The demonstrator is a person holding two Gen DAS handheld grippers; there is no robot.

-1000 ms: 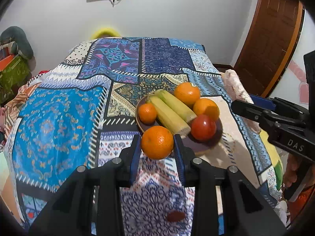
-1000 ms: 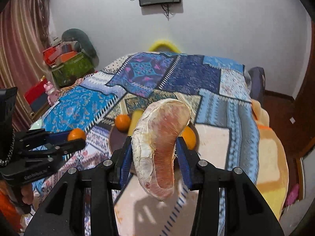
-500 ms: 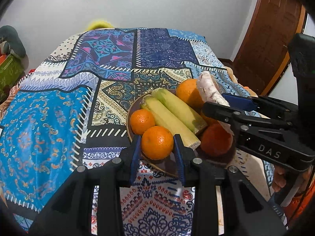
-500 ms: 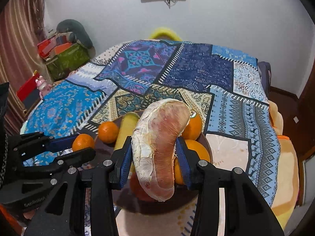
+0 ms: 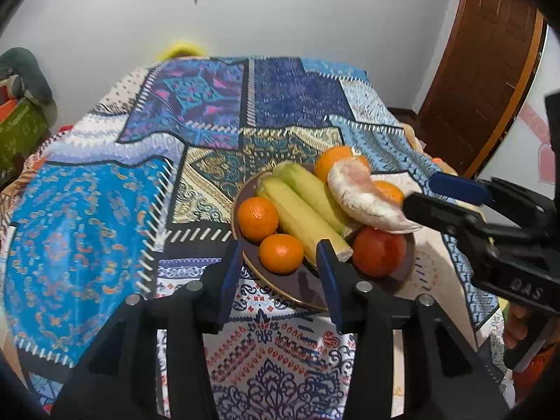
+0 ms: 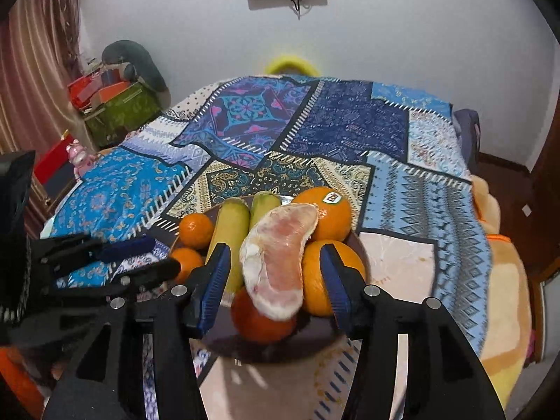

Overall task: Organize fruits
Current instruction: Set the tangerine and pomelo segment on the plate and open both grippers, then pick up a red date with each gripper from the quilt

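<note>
On a bed covered by a blue patchwork quilt, a brown round plate is heaped with fruit. The small orange and the peeled pink pomelo wedge are seen on the plate, between the released jaws of the left gripper and right gripper.

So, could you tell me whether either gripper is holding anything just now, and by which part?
Nothing is held: the left gripper stands open around the small orange, and the right gripper open around the pomelo segment.

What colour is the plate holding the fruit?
Dark brown round plate, best seen in the left wrist view.
</note>
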